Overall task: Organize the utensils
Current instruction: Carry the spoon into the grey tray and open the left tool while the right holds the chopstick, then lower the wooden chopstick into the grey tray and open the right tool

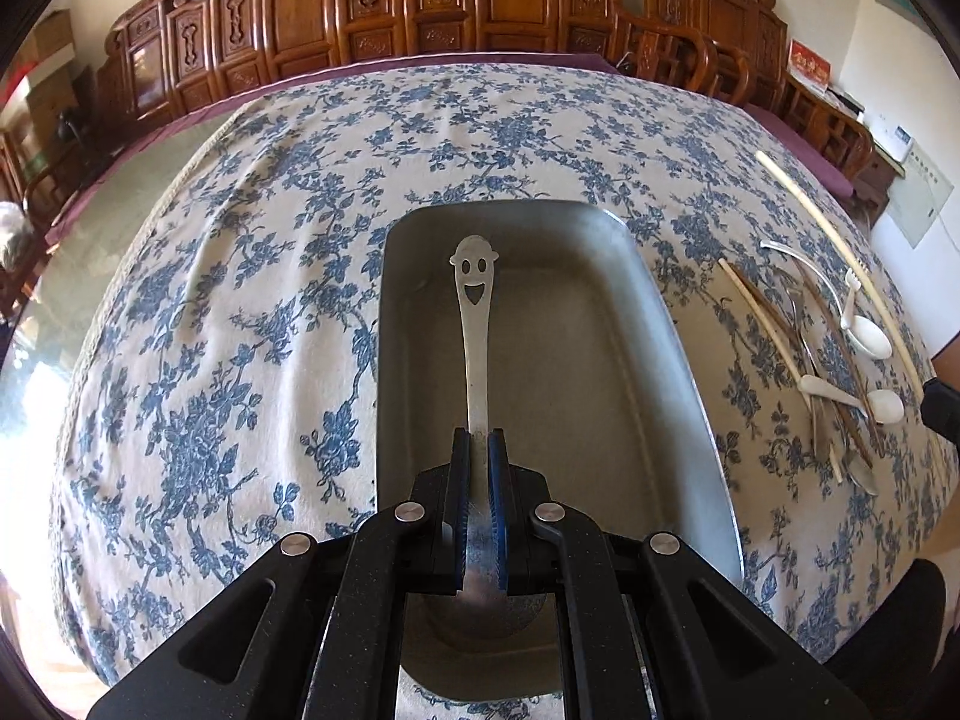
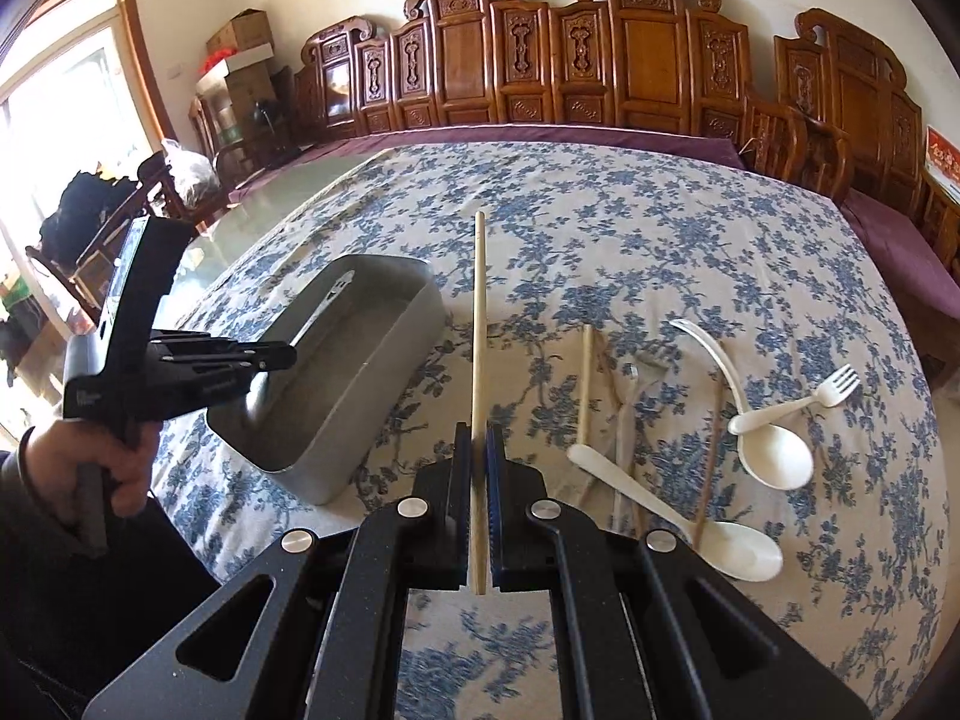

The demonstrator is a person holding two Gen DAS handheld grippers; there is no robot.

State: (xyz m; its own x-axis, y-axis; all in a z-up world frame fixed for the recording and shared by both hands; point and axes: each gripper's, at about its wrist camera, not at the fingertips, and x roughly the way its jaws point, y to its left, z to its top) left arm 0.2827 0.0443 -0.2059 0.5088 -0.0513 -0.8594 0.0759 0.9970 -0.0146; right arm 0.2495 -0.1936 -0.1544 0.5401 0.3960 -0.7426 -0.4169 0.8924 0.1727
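Between the blue pads of the left tongs [image 1: 479,450] sits the neck of a steel spoon [image 1: 474,324], clenched tight, its bowl tucked back under the tool body and its smiley-face handle end pointing toward the far wall of the grey metal tray [image 1: 666,324]. The spoon hangs over the tray's open floor, so the step in hand looks like the drop-off: I would lower it until the handle end nearly meets the tray bottom, keep it lined up with the tray's long side, and only then release, so it lies flat and leaves room for what follows. The right tongs [image 2: 479,456] are likewise clamped, on a pale chopstick [image 2: 479,324] that juts forward, its tip reaching past the tray's near corner; it should wait clear of the left tool [image 2: 180,354] until the spoon is down. The tray stands on the flowered cloth of the counter [image 2: 600,228], toward its left side. To its right lies the remaining heap: two white spoons [image 2: 774,456], a small white fork [image 2: 831,387], a clear plastic spoon handle, more chopsticks [image 2: 587,384] and some metal pieces, partly overlapping. No brand or legible writing shows on the utensils or tray; a red card at the room's far right edge carries characters too small to read.
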